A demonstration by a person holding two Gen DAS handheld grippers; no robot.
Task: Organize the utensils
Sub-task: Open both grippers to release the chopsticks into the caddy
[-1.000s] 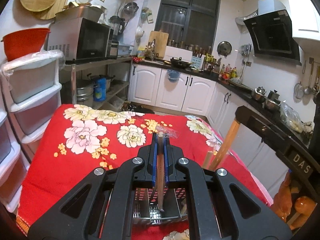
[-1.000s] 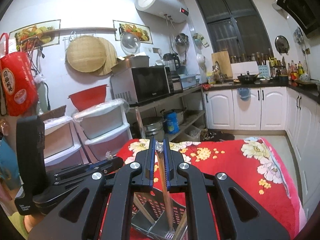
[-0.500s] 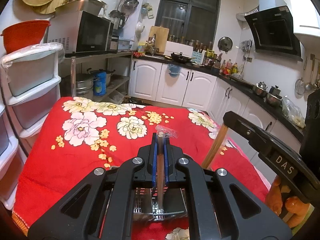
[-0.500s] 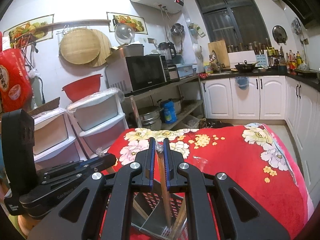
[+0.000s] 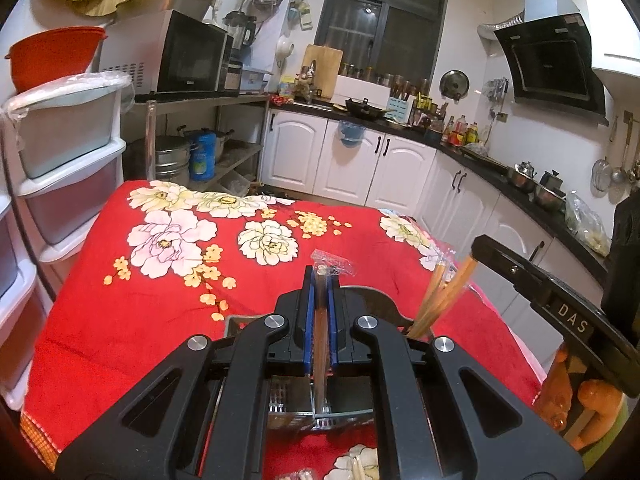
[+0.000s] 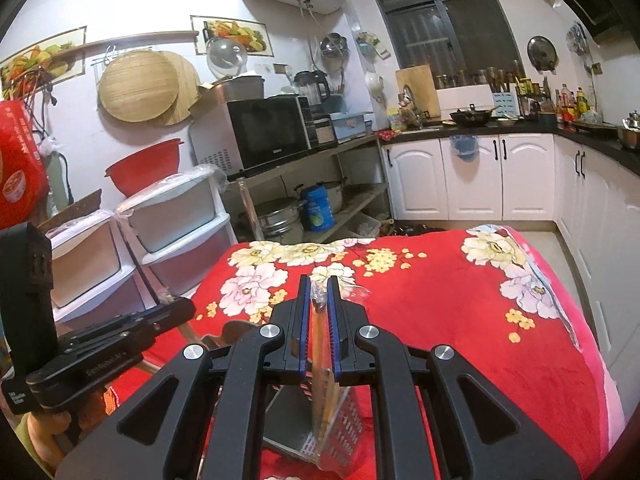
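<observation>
Left gripper (image 5: 320, 280) pinching wrapped chopsticks (image 5: 320, 336) over metal utensil rack (image 5: 296, 396). Right gripper (image 6: 319, 292) gripping another wrapped pair (image 6: 320, 360), seemingly inside rack.

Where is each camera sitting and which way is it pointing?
Left wrist: on the left tongs, facing the window; their chopsticks point into the holder; right tongs at right.
Right wrist: on the right tongs, facing the microwave; left tongs at left.
Shared: red tablecloth, holder, microwave.
</observation>
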